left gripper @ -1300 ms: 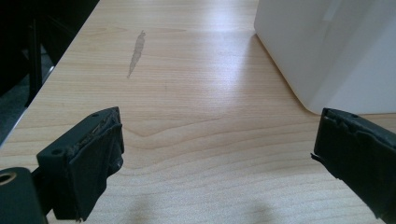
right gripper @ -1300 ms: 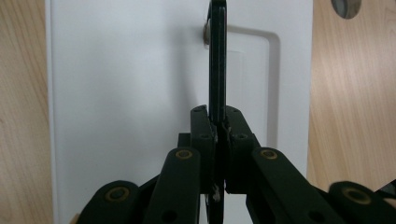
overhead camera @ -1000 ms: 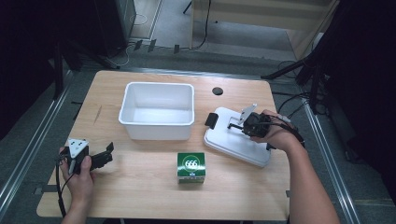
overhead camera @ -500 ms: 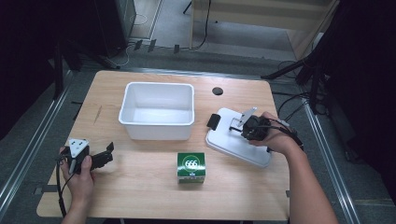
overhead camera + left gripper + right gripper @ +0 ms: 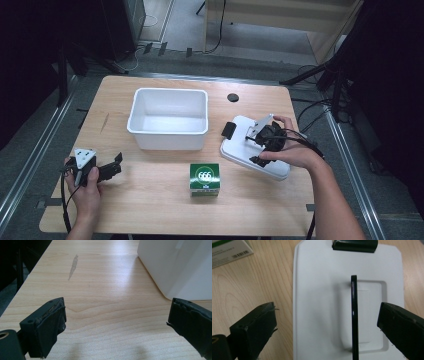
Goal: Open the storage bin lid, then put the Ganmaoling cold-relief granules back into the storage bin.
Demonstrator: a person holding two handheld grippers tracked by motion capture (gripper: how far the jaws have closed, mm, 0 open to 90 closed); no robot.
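Since a second ago, the right gripper [image 5: 250, 142] is edging forward over the white lid [image 5: 322, 302], jaws wide apart either side of its raised black handle [image 5: 354, 317]. Right of the white bin [image 5: 169, 119], that lid is lying flat. Left of the bin, the left gripper [image 5: 112, 165] is resting with jaws apart.

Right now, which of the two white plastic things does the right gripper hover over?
The flat white lid with the upright black handle, right of the deep open white bin. The right gripper hangs above it, jaws open on either side of the handle.
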